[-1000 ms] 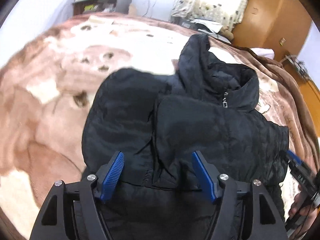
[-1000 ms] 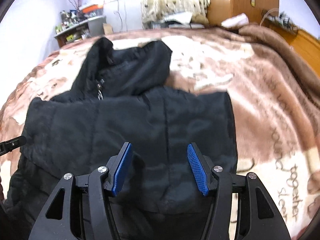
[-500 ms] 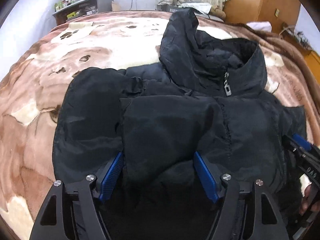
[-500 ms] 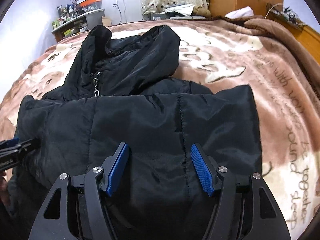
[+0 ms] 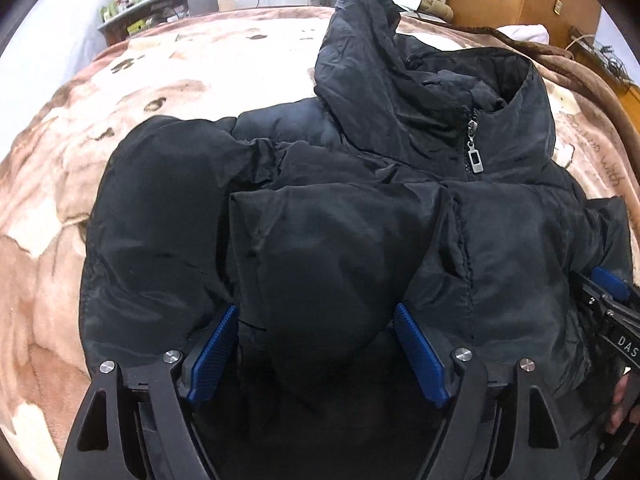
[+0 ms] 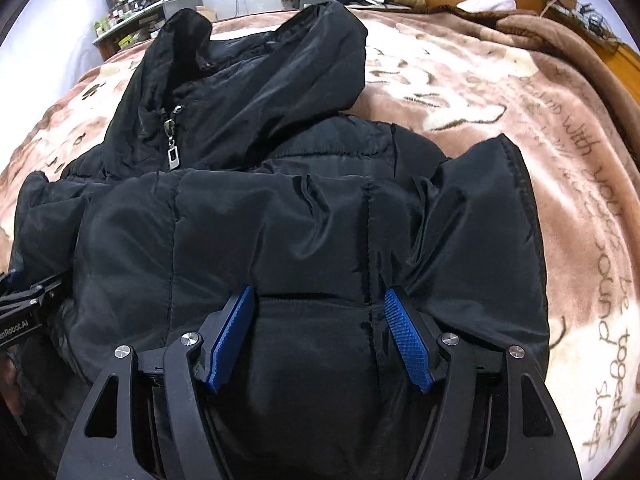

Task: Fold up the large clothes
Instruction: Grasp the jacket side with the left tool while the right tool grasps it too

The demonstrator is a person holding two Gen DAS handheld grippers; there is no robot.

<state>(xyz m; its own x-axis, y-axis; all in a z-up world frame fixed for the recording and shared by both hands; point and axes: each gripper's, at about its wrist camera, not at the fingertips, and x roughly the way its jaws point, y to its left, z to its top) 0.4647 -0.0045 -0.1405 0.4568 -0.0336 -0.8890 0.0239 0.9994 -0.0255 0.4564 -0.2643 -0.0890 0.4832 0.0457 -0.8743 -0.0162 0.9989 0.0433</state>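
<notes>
- Left wrist view cut off the near hem of the black jacket (image 5: 344, 240) beneath the gripper body, so what lay under the jaws could not be made out.
- Spread on a plush brown-and-cream blanket (image 5: 52, 184) on the bed, the jacket was puffy and quilted, with a smooth sheen, stitched seams, a crumpled hood and a metal zipper pull (image 5: 476, 160) at the collar.
- Between the ribbed blue pads of the left gripper (image 5: 316, 344) bulged a fold of jacket; the jaws had just been opening and stood wide, the fabric brushing their inner faces without a clear pinch.
- At that view's right edge the right gripper (image 5: 608, 304) was only partly visible, with fingers of a hand (image 5: 624, 404) behind it.
- Right wrist view showed the right gripper (image 6: 320, 336) also spread, its jaws having just widened, padded fabric mounded between the pads, loose rather than clamped.
- Script lettering on the blanket ran along the far right, partly legible.
</notes>
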